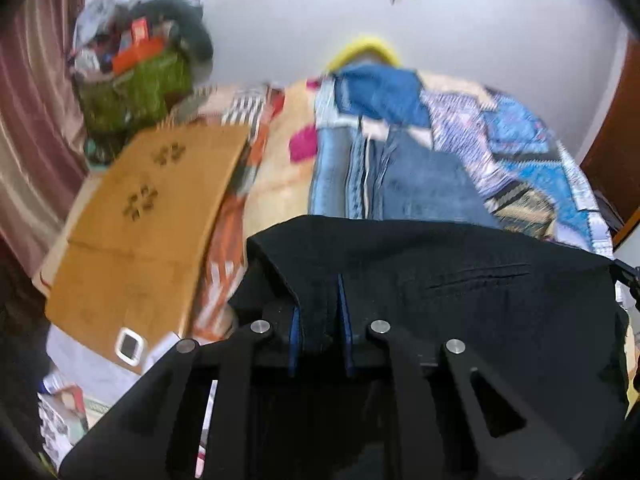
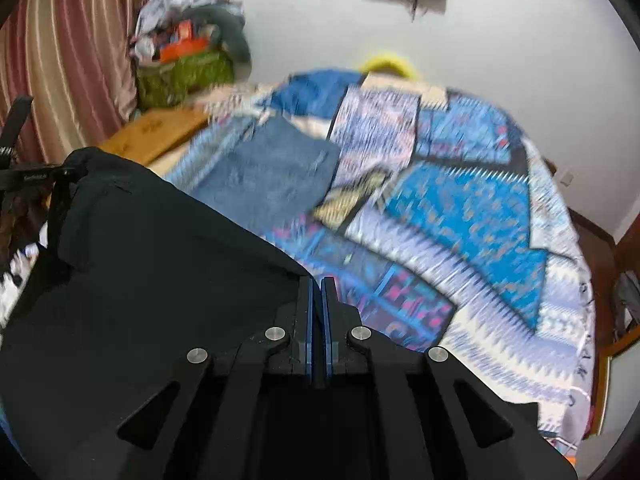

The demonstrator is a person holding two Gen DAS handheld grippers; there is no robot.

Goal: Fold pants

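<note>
No legible text, labels or numbers, dark stamped marks on cardboard sheet (image 1: 140,216) unreadable, both views blurred

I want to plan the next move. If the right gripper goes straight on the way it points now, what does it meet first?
Probably the quilt on the bed. The right gripper, shut on the black pants, points over it. The folded jeans lie further left, off that line. Depth is unclear.
</note>
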